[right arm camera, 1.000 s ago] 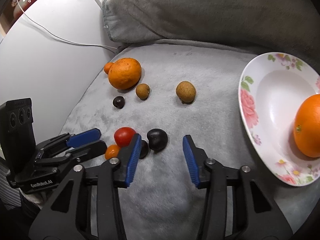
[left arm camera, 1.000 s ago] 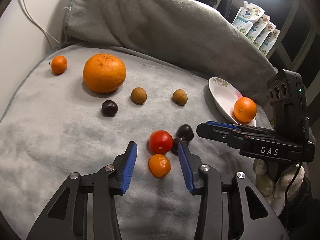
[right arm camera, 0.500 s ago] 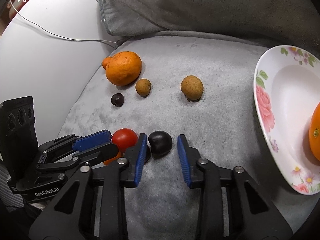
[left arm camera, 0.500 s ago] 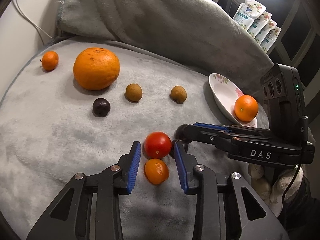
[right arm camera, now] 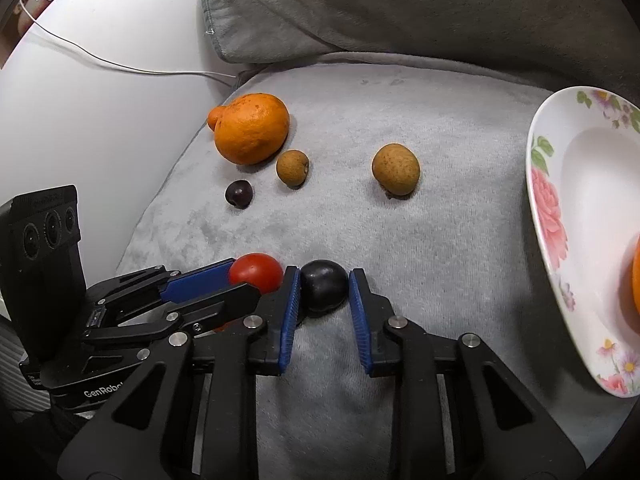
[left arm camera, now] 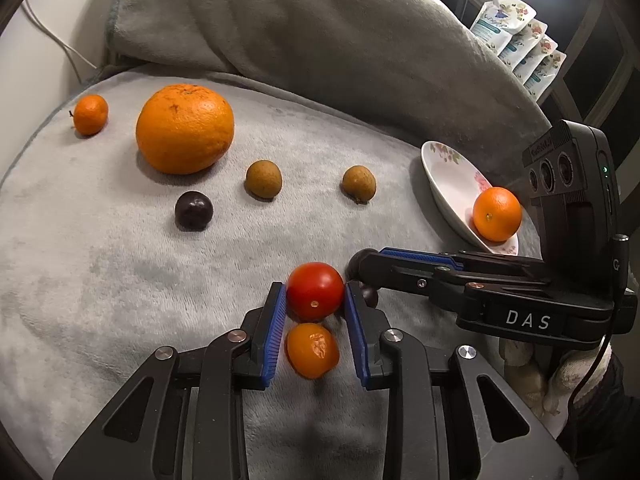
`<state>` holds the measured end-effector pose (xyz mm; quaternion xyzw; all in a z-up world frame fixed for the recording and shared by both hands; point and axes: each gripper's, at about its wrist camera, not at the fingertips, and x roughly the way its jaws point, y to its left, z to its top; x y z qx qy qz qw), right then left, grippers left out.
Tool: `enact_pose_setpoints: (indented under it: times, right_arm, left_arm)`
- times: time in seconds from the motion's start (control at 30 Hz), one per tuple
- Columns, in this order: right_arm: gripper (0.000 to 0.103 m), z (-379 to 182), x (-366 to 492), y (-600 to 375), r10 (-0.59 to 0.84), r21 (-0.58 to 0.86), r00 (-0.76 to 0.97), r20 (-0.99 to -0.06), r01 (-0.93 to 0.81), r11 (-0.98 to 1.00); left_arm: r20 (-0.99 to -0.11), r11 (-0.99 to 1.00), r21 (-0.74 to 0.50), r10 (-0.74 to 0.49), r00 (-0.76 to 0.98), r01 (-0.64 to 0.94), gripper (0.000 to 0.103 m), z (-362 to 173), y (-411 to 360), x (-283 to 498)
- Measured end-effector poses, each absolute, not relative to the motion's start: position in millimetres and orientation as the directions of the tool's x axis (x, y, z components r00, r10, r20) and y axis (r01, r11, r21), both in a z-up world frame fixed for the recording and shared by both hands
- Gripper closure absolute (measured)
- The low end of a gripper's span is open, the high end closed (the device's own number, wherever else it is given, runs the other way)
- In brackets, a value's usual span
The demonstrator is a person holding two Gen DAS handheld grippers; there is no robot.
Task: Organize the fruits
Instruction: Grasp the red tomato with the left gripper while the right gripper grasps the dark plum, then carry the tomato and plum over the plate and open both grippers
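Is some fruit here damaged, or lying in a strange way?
One thing stands out. The small orange fruit just below the red tomato has a pale, scuffed patch on its skin, as if scraped or torn. The other fruits on the grey blanket look whole, and nothing is spilled. The floral plate sits tilted on the soft blanket.

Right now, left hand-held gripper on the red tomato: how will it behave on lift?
The left hand-held gripper is closing, its blue pads flanking the red tomato. The glossy, taut skin suggests it may slip or bruise if squeezed hard. Round on a soft grey blanket, it would probably roll if released, perhaps into the small orange fruit beside it.
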<state>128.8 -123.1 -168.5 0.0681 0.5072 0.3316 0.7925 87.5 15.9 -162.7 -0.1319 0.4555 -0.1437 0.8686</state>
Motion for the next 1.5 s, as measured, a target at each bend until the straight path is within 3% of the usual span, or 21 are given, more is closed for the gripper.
enact_pose_setpoints:
  times: [0.6, 1.07, 1.5]
  right_arm:
    - [0.078, -135, 125, -157, 0.575, 0.402, 0.384, -0.722, -0.444, 0.801]
    - [0.078, -99, 142, -225, 0.503, 0.354, 0.538, -0.677, -0.360, 0.863]
    - [0.078, -97, 163, -260, 0.423, 0.290, 0.589, -0.689, -0.311, 0.905]
  left_arm:
    - [-0.721, 0.916, -0.378, -0.383, 0.578, 0.136, 0.075, -145, 16, 82]
    - [-0.680, 0.893, -0.384, -0.446, 0.582, 0.235, 0.075, -123, -31, 97]
    - [-0.670, 0.873, -0.373, -0.487, 0.560, 0.313, 0.075, -118, -87, 113]
